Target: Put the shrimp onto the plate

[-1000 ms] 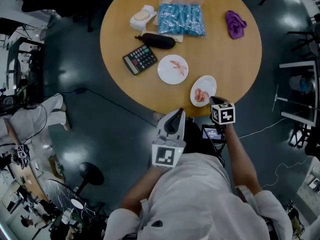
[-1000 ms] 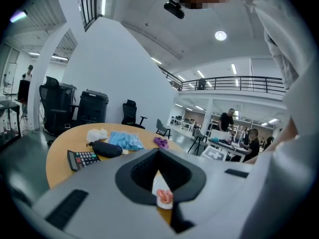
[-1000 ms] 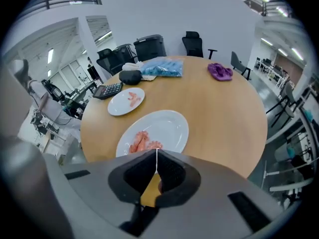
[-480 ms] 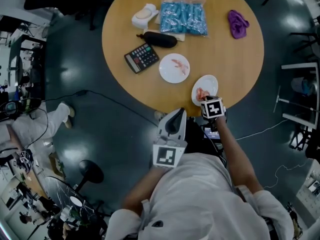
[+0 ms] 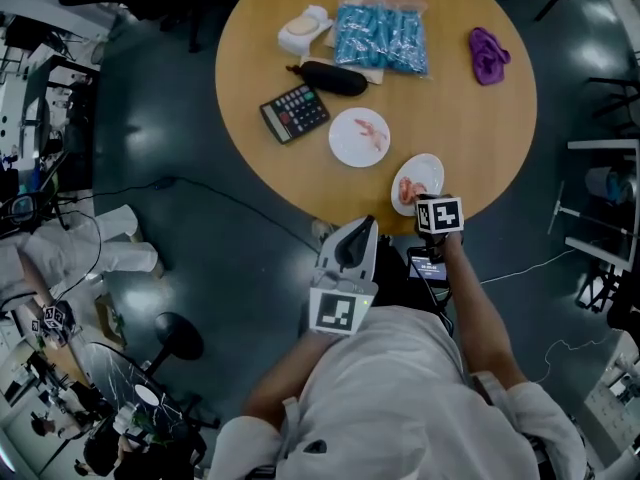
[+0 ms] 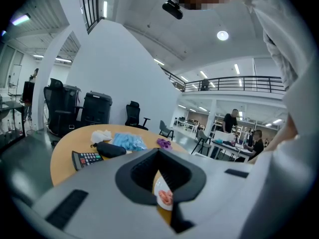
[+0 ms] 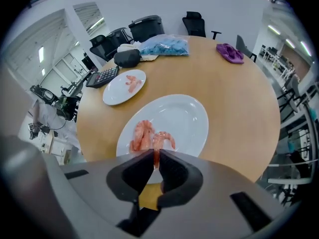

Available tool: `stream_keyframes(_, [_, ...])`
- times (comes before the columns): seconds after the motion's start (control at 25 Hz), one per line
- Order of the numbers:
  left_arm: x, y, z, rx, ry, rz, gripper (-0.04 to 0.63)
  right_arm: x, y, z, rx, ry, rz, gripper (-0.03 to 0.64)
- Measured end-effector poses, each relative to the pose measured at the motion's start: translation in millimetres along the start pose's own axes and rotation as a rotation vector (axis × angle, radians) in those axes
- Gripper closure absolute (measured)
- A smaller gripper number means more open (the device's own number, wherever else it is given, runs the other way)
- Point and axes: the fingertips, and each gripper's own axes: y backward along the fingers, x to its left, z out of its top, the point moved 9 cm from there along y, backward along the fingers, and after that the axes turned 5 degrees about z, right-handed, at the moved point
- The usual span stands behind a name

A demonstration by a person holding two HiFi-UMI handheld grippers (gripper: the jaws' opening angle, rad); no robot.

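Two white plates lie on the round wooden table (image 5: 480, 138). The near plate (image 7: 189, 118) at the table's front edge carries pink shrimp (image 7: 139, 133). My right gripper (image 7: 156, 157) reaches over that plate's near rim, shut on the tail of one shrimp (image 7: 162, 139) that still lies on the plate. In the head view the right gripper (image 5: 426, 202) sits at the near plate (image 5: 428, 168). The far plate (image 5: 350, 148) holds one shrimp (image 5: 373, 134). My left gripper (image 5: 352, 230) hangs off the table by my body, shut and holding nothing.
A calculator (image 5: 295, 114), a black pouch (image 5: 335, 78), a bag of blue items (image 5: 380, 38), a white object (image 5: 305, 30) and a purple cloth (image 5: 488, 53) lie on the far half of the table. Dark floor with cables surrounds it.
My right gripper has moved forward and slightly left, up to the near plate's front rim. The left gripper has stayed where it was.
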Motion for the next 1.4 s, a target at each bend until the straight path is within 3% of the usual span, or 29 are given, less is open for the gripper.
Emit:
stream_keyframes(0.4, [6,2,6,-0.024,-0.002,0.005,0.589,16,30,10,-0.105,0.075,0.016,0.574])
stream_keyframes(0.6, [17,6,12,-0.027,0.006,0.028,0.589,65,16,67,-0.182,0.217,0.102,0.574])
stream_keyframes(0.8, [32,16,11,-0.011,0.006,0.061,0.589,113,-27,134,-0.212,0.333,0.119,0.574])
stream_keyframes(0.96, [45,23,6,0.012,0.005,0.092,0.589,128,-59,161,-0.208,0.341,0.120,0.574])
stream_keyframes(1.16, [56,33,4,0.030,0.017,0.130,0.589,124,-80,169,-0.154,0.315,0.112,0.574])
stream_keyframes(1.4, [57,36,-2,0.034,0.017,0.129,0.589,117,-86,173,-0.165,0.268,0.125,0.574])
